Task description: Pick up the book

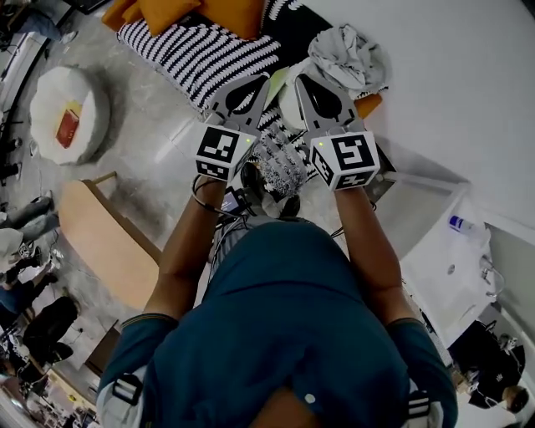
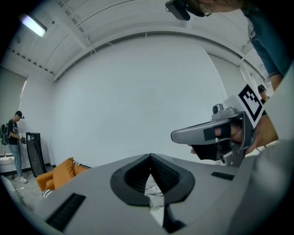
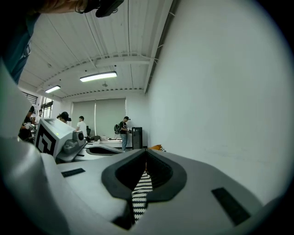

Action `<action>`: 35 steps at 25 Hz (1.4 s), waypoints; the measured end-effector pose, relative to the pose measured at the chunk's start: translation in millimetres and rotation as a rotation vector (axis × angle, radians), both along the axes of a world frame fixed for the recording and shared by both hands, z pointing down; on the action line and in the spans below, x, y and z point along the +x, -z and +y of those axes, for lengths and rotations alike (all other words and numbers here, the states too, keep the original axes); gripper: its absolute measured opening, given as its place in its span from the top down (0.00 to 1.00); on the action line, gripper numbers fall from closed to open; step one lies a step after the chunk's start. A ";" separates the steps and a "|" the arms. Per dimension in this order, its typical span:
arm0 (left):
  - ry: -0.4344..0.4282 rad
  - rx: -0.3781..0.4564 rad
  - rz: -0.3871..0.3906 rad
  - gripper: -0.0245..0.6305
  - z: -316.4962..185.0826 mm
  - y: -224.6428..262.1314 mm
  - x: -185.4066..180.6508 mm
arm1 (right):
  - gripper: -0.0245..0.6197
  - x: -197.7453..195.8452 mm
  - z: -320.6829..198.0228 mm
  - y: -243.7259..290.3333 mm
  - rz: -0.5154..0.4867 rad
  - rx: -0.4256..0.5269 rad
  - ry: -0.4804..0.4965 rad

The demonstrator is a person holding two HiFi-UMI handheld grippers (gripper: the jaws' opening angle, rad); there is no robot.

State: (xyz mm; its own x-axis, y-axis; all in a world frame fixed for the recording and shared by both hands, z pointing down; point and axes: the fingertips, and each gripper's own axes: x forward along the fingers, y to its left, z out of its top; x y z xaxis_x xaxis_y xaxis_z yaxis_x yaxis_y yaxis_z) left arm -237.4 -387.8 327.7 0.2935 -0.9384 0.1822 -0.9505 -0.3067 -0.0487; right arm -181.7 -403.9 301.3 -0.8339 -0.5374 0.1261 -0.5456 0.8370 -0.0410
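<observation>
Seemingly the book (image 1: 68, 124) is the small, flat red rectangle lying near the middle of the round white pouf (image 1: 50, 100), well apart from both grippers, though it is too small to be sure. If so, I judge it thin, stiff in the cover and light, with a smooth face that could slip between pads. The pouf looks soft and padded, so it should give when a jaw is pushed under the book. The safest hold is probably across a free edge close to the spine, where the pages cannot fan open. A grip on the opposite edge might let the book flop.

The left gripper (image 1: 261, 81) and right gripper (image 1: 303, 81) are held side by side in front of the person. Each has its fingers brought together to a point, with nothing between them. Their shells are smooth grey plastic, and the pads inside are black and ribbed.

Below them lie a black-and-white striped cushion (image 1: 192, 54) with a knitted look, a crumpled pale cloth (image 1: 347, 50), plump orange cushions (image 1: 171, 10) and a glittery silver thing (image 1: 280, 163) that I cannot identify. The floor (image 1: 142, 125) is grey, marbled and hard. The wall (image 1: 468, 75) is plain white.
</observation>
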 end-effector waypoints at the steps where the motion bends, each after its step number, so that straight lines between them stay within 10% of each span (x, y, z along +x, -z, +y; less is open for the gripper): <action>1: -0.010 -0.012 0.003 0.96 -8.7 -5.6 -4.0 | 0.94 -2.8 -6.0 -1.4 0.000 -0.003 -0.011; 11: -0.103 -0.212 -0.015 0.95 -103.8 -119.8 -34.3 | 0.94 -13.3 -63.1 -39.3 -0.015 -0.065 -0.118; 27: -0.190 -0.695 -0.178 0.52 -173.3 -422.7 -22.2 | 0.94 14.1 -99.3 -172.0 0.079 -0.249 -0.251; 35: -0.212 -0.820 -0.263 0.50 -182.2 -531.6 -18.4 | 0.94 27.3 -93.3 -231.2 0.125 -0.334 -0.308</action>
State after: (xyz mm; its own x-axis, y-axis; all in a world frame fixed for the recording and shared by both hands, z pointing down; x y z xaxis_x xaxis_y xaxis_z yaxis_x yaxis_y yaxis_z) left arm -255.7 -570.0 859.2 0.3005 -0.4136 0.8594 -0.8588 -0.5093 0.0551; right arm -154.4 -497.2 532.4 -0.6096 -0.6702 0.4233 -0.7843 0.5876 -0.1992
